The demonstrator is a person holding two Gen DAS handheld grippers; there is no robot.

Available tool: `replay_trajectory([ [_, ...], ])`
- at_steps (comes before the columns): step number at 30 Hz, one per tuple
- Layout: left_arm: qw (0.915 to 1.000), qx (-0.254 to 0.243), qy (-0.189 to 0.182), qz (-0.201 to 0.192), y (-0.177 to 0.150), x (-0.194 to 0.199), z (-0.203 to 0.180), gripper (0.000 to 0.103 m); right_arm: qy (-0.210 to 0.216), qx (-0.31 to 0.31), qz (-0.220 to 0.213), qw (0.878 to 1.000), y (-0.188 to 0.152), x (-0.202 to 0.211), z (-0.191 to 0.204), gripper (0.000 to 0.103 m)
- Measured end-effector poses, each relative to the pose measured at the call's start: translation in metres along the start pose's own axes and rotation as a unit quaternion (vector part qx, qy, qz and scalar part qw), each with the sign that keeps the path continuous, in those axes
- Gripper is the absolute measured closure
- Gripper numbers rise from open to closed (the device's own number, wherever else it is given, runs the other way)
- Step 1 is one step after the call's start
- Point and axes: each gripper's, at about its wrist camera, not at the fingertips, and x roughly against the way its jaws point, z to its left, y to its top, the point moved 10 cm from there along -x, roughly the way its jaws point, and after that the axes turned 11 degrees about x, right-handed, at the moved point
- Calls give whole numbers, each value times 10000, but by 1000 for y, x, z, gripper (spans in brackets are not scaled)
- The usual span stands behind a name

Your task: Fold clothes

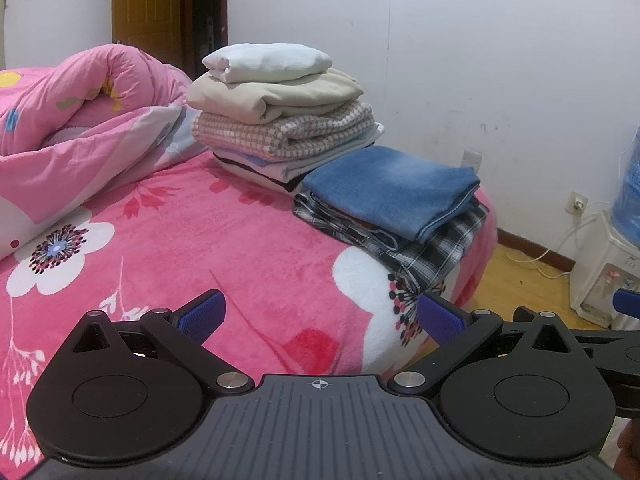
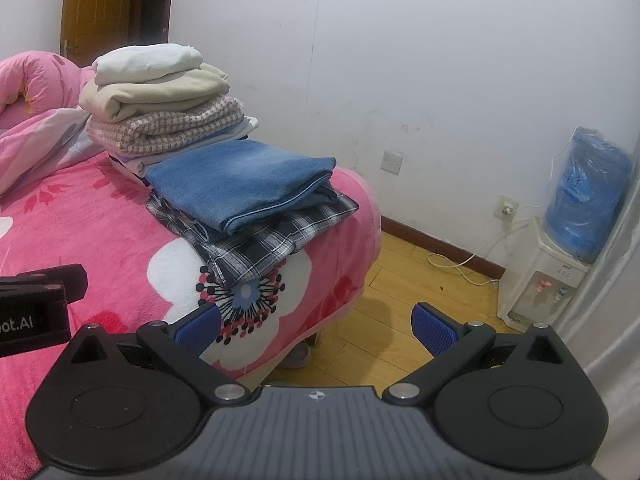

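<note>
Folded blue jeans (image 1: 394,190) (image 2: 240,182) lie on a folded plaid garment (image 1: 420,252) (image 2: 264,240) at the bed's far corner. Behind them rises a tall stack of folded clothes (image 1: 280,108) (image 2: 160,104), white and beige on top, checked below. My left gripper (image 1: 320,316) hovers open over the pink floral blanket (image 1: 180,240), holding nothing. My right gripper (image 2: 316,322) is open too, empty, above the bed's corner and the floor. Part of the left gripper's body (image 2: 36,304) shows at the left edge of the right wrist view.
A rumpled pink quilt (image 1: 80,112) lies at the back left of the bed. A water dispenser (image 2: 560,248) with a blue bottle stands by the wall on the wooden floor (image 2: 400,280), its cable trailing. A brown door (image 1: 148,4) is behind.
</note>
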Motion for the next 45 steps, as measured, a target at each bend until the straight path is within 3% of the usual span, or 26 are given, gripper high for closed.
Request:
replay_trajectory([
  [45, 10000, -61, 70, 3, 0, -1, 2, 0, 30, 60, 43, 10000, -3, -3, 4, 0],
])
